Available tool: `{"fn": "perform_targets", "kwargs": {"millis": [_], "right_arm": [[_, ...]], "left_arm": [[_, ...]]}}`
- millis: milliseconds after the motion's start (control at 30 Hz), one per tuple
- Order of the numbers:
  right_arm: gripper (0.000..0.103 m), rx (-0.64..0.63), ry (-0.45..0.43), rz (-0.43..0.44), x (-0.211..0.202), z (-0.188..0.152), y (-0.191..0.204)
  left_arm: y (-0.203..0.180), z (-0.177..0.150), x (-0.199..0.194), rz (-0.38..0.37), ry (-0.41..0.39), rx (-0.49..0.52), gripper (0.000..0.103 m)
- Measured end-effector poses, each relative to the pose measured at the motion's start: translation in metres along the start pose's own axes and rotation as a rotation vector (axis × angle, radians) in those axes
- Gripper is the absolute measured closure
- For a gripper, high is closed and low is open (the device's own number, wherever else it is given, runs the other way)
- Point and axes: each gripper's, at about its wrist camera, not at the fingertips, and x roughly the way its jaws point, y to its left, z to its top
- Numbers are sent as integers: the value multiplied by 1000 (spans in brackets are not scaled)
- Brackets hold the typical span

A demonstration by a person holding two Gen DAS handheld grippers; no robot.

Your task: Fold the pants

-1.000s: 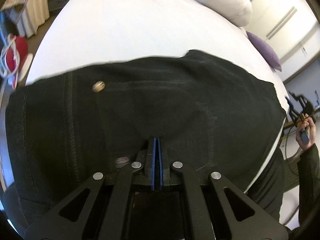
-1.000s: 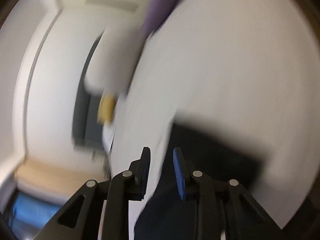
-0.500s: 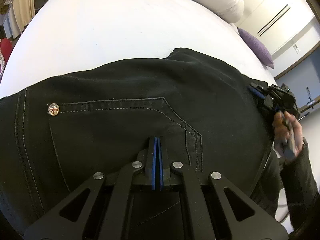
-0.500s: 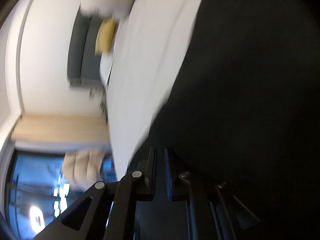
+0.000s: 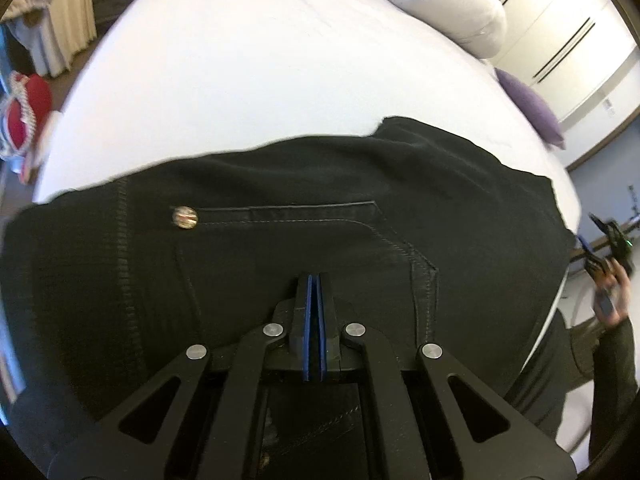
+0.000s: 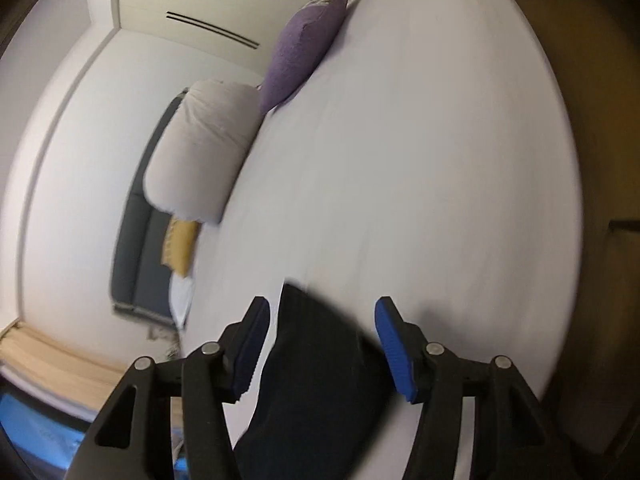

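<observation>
The black pants [image 5: 320, 208] lie spread across the near edge of the white bed [image 5: 260, 72], directly under and ahead of the left gripper [image 5: 314, 292]; a metal button [image 5: 184, 217] shows at the left. A white pillow [image 5: 444, 4] and a purple cushion [image 5: 528, 104] sit at the far right. The left gripper's blue pads are pressed together over the cloth; whether they pinch any fabric cannot be told. The right gripper [image 6: 320, 320] is spread wide, a corner of the pants between its fingers, untouched.
</observation>
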Motion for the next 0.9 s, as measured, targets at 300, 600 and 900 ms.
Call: {"fn": "perform_targets", "kwargs": {"millis": [300, 600, 900], "right_arm": [[44, 124, 131, 46, 29, -107, 19], [46, 249, 138, 143, 52, -102, 9], [70, 249, 142, 172, 80, -91, 21]], "left_arm": [[-77, 11, 8, -112, 11, 119, 101], [-59, 1, 45, -189, 97, -1, 102], [-57, -1, 54, -162, 96, 18, 102]]}}
